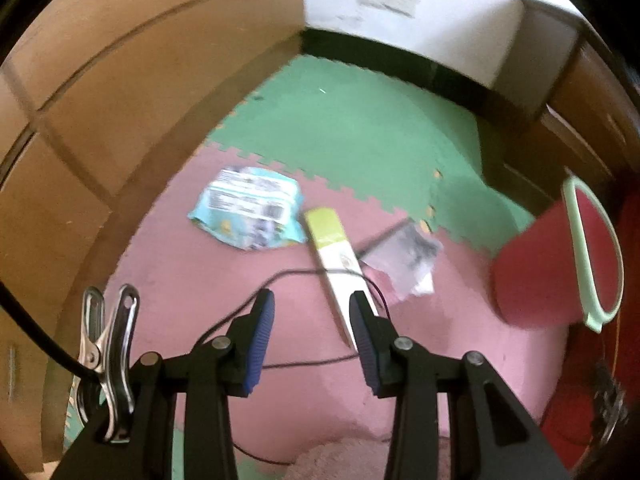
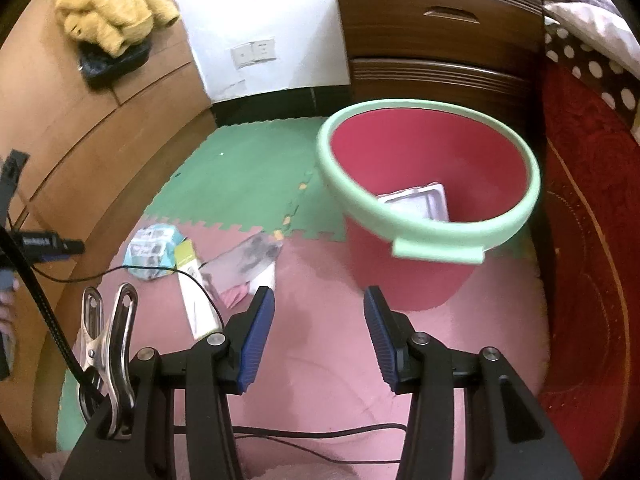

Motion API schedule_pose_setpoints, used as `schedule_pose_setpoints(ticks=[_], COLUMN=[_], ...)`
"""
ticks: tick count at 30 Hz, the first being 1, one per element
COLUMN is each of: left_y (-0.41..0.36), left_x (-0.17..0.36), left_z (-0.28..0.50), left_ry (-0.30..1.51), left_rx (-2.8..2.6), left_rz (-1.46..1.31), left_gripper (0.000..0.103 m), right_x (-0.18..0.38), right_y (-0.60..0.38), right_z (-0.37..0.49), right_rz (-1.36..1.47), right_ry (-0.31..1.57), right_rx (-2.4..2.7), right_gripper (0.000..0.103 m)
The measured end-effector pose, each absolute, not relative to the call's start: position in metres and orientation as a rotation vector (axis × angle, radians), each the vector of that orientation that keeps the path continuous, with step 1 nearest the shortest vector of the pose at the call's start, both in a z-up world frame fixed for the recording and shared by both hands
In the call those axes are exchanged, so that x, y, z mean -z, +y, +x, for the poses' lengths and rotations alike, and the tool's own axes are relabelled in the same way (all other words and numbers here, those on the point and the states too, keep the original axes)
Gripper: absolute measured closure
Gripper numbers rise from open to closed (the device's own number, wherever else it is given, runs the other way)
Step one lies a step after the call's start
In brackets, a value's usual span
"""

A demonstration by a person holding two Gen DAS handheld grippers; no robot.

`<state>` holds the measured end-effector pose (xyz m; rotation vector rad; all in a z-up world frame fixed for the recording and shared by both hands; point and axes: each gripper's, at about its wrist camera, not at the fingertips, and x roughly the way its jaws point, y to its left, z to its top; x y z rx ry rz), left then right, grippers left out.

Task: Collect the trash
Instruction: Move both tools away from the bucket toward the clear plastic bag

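A red bucket with a pale green rim stands on the pink foam mat; a white packet lies inside it. The bucket also shows in the left wrist view at the right. On the mat lie a light blue wipes pack, a long white and yellow-green box and a clear plastic wrapper. They also show in the right wrist view: the wipes pack, the box, the wrapper. My left gripper is open and empty, just short of the box. My right gripper is open and empty, in front of the bucket.
A wooden wardrobe runs along the left. A dark drawer unit stands behind the bucket and a red bedcover hangs at the right. A thin black cable crosses the mat over the box. Green foam tiles lie farther back.
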<state>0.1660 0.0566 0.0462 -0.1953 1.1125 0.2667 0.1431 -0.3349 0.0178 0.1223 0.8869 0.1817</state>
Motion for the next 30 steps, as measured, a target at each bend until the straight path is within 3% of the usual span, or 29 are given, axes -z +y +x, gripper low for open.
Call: schedule_pose_setpoints(ticks=[10, 30], left_y=[0.111, 0.057], left_x=[-0.041, 0.094], left_z=[0.209, 0.308], left_ry=[1.059, 1.315], left_rx=[-0.309, -0.132], left_rz=[-0.246, -0.38], left_gripper=[0.063, 0.063], right_x=[0.003, 0.094], right_y=[-0.277, -0.225], right_z=[0.158, 0.291], right_rz=[0.065, 0.099], right_ry=[0.929, 1.14], right_rx=[-0.261, -0.338], right_gripper=[0.055, 0.055])
